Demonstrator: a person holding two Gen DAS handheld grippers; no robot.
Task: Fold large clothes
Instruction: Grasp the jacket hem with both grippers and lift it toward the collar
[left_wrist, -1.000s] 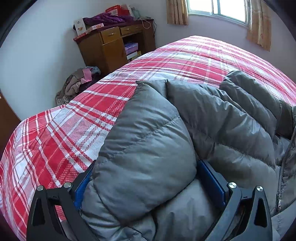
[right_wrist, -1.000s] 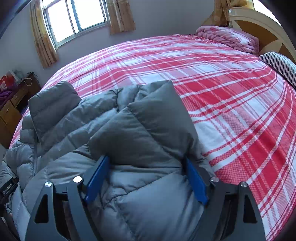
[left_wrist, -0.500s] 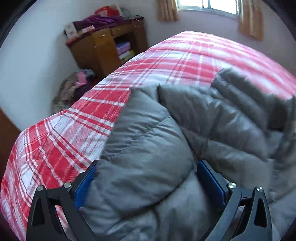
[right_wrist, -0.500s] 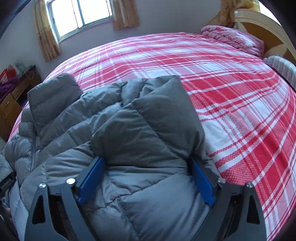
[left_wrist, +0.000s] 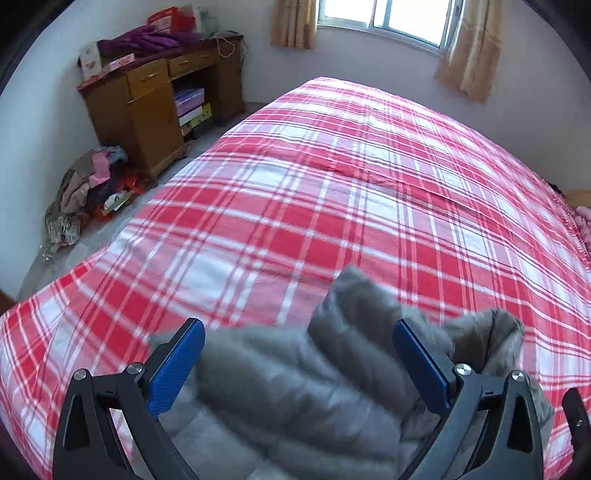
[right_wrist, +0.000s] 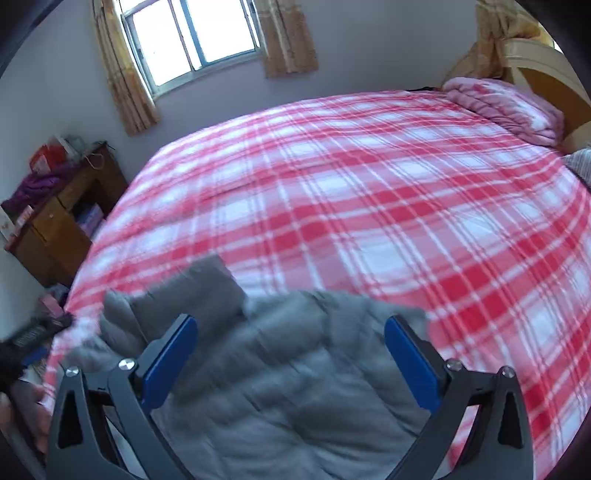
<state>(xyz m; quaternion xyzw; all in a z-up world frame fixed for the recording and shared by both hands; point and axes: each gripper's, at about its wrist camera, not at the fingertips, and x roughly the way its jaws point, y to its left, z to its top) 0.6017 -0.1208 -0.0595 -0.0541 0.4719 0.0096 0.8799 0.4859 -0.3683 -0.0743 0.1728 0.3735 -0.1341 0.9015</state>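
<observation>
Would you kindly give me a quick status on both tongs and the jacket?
Right tongs opening, nothing gripped. Left tongs open over the jacket's folds. Grey jacket bunched at near edge of plaid bed. Nothing in the way.

Grey puffer jacket (left_wrist: 295, 398), quilted, bunched in folds, lying on plaid bed (left_wrist: 332, 206)

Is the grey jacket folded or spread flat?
Bunched, partly folded: the grey jacket lies in overlapping puffy layers on the plaid bed; neatness unclear through blur.

Spread tongs (left_wrist: 298, 360) above grey jacket (left_wrist: 295, 398) on bed (left_wrist: 332, 184).
</observation>
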